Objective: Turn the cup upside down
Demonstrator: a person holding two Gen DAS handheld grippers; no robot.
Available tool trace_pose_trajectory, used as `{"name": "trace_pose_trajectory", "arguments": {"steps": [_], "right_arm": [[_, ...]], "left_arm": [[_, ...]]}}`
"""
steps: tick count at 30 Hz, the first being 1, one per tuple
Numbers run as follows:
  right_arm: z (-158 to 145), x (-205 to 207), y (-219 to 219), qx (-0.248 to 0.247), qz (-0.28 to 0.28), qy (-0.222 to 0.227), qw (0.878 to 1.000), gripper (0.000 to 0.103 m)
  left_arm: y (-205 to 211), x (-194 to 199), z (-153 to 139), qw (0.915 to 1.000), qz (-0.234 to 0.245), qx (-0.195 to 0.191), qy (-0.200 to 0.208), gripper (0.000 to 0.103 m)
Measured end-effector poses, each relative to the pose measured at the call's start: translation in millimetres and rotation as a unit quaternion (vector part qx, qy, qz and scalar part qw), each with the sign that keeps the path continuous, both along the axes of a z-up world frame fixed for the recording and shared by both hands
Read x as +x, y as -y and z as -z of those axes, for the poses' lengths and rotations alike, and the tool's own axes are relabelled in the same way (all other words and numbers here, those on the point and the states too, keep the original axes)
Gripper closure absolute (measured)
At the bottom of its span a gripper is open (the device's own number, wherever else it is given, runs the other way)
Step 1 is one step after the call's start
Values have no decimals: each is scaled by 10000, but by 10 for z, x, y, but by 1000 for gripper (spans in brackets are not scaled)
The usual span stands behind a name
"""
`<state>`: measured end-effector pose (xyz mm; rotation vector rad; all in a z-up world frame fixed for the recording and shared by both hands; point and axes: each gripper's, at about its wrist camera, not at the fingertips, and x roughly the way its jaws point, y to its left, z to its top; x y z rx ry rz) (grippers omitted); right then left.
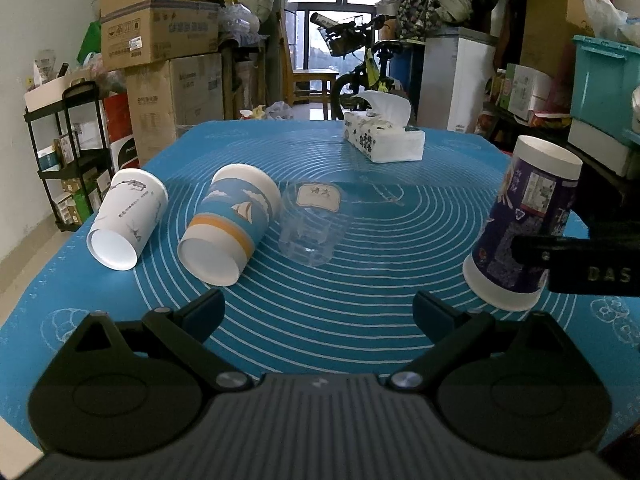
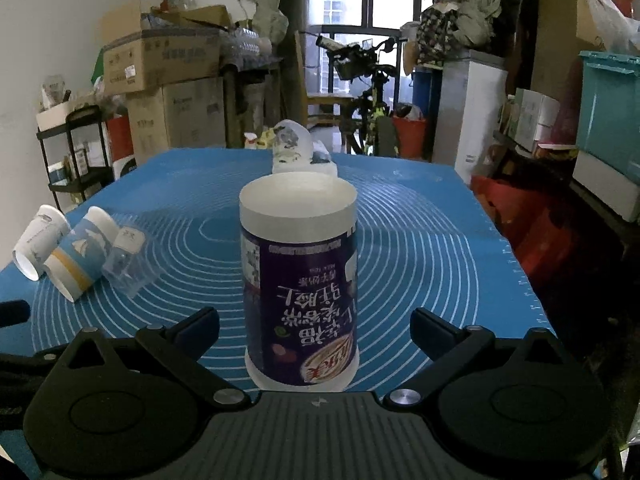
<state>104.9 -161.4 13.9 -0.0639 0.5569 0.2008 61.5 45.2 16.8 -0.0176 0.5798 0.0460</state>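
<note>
1. Right wrist view: blue baking mat [image 2: 420,240] covers the counter.
2. Purple milk-tea cup [image 2: 300,292] stands upside down on it, between the spread right tool [image 2: 315,330] fingers, untouched.
3. Left tool [image 1: 319,314] spread, holding nothing.
4. Three cups [image 1: 224,224] lie toppled left.

The black gripper finger [image 1: 576,266] reaching in at the right edge of the left wrist view is showing the raised letters "DAS". The purple paper cup with white rims [image 2: 300,300], standing near the front edge of the blue mat [image 2: 440,240], is carrying large Chinese print that is reading upside down, with small inverted "MILK TEA" above it. The clear plastic cup [image 1: 310,222] is bearing a pale label with two Chinese characters. Print on the brown cardboard boxes [image 1: 160,36] is too small to read.
</note>
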Motion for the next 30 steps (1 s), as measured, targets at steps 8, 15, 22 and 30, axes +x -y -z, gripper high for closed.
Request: {"name": "trace_pose_trajectory", "arguments": {"steps": [8, 15, 22, 30], "right_arm": [[-117, -238, 54, 63, -34, 176, 9998, 2], [-278, -556, 128, 154, -10, 214, 9997, 2], [-279, -880, 113, 122, -124, 100, 9998, 2], [-283, -993, 83, 79, -83, 163, 9998, 2]], "left_arm": [[-5, -41, -43, 10000, 4, -23, 2, 4], [37, -212, -102, 9998, 168, 35, 39, 4], [76, -299, -100, 9997, 220, 93, 38, 4], [95, -377, -136, 9996, 249, 100, 89, 4]]}}
